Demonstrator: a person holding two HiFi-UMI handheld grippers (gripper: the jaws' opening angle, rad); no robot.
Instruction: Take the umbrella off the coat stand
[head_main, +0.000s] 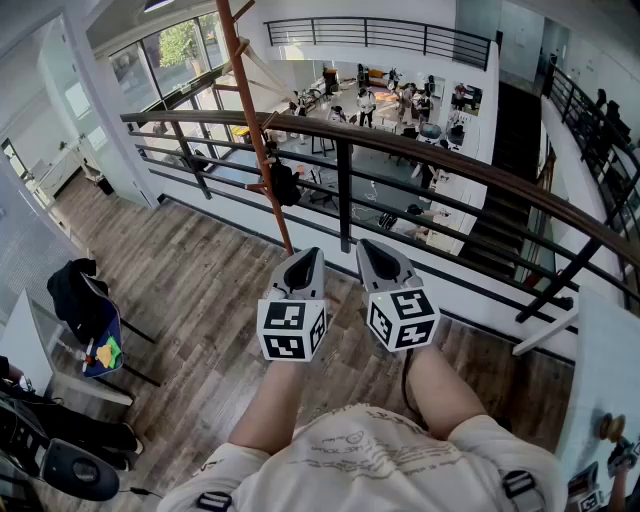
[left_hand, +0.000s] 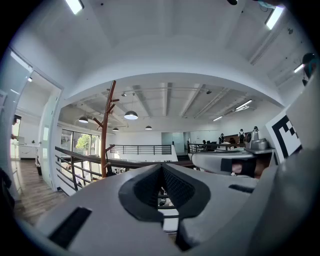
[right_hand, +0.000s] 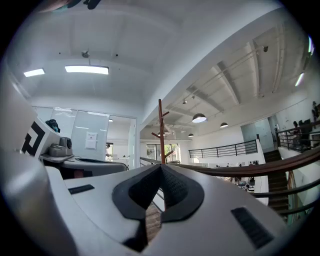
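A brown wooden coat stand (head_main: 258, 140) rises in front of the balcony railing (head_main: 345, 150). A small dark bundle (head_main: 286, 184), apparently the folded umbrella, hangs from one of its low pegs. My left gripper (head_main: 303, 268) and right gripper (head_main: 376, 262) are held side by side, short of the stand and below it in the head view. Both are shut and hold nothing. The stand (left_hand: 107, 131) shows left of the closed left gripper (left_hand: 162, 167) in the left gripper view. In the right gripper view the stand (right_hand: 161, 131) rises straight above the closed right gripper (right_hand: 161, 169).
The dark railing runs across behind the stand, with an open lower floor and people beyond it. A chair draped with a black jacket (head_main: 82, 305) stands at the left. A white table edge (head_main: 605, 380) is at the right. The floor is wood planks (head_main: 200, 290).
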